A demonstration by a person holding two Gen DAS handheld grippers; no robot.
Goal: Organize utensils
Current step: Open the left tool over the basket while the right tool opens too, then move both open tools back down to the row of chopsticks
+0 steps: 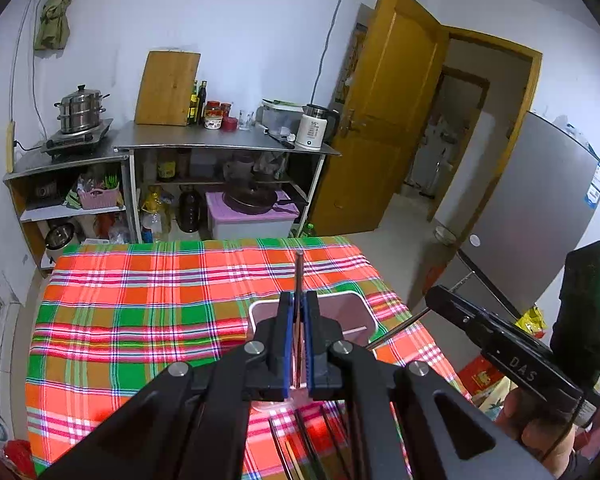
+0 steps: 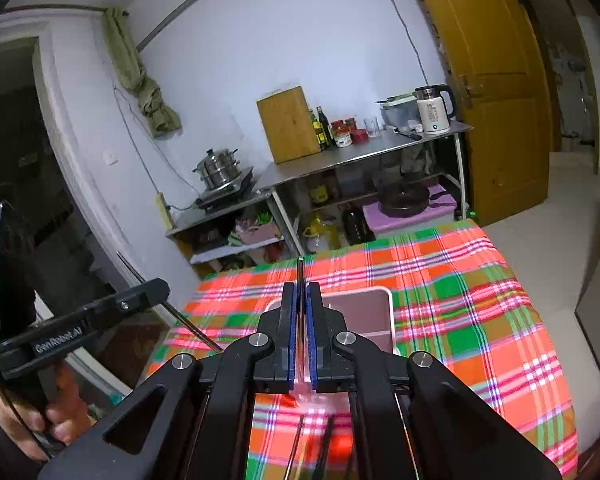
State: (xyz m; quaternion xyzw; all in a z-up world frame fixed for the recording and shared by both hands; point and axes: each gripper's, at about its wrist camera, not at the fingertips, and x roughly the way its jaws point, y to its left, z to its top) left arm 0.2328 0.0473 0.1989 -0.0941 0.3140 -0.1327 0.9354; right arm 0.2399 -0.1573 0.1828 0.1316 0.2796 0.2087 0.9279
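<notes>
My left gripper (image 1: 299, 300) is shut on a thin dark chopstick (image 1: 299, 270) that sticks out past the blue pads, above a white-rimmed rectangular container (image 1: 364, 306) on the plaid tablecloth. My right gripper (image 2: 300, 290) is shut on another chopstick (image 2: 300, 270) above the same container (image 2: 384, 316). Each gripper shows in the other's view: the right one (image 1: 434, 298) at right with its chopstick (image 1: 396, 330) slanting down, the left one (image 2: 160, 288) at left with its chopstick (image 2: 184, 318). Several more chopsticks (image 1: 312, 440) lie on the cloth below the grippers, partly hidden.
The table has a red, green and orange plaid cloth (image 1: 140, 320). Behind it stand steel shelves (image 1: 220, 146) with a pot, a cutting board, bottles and a kettle. An open wooden door (image 1: 384, 120) and a grey fridge (image 1: 540, 208) are at the right.
</notes>
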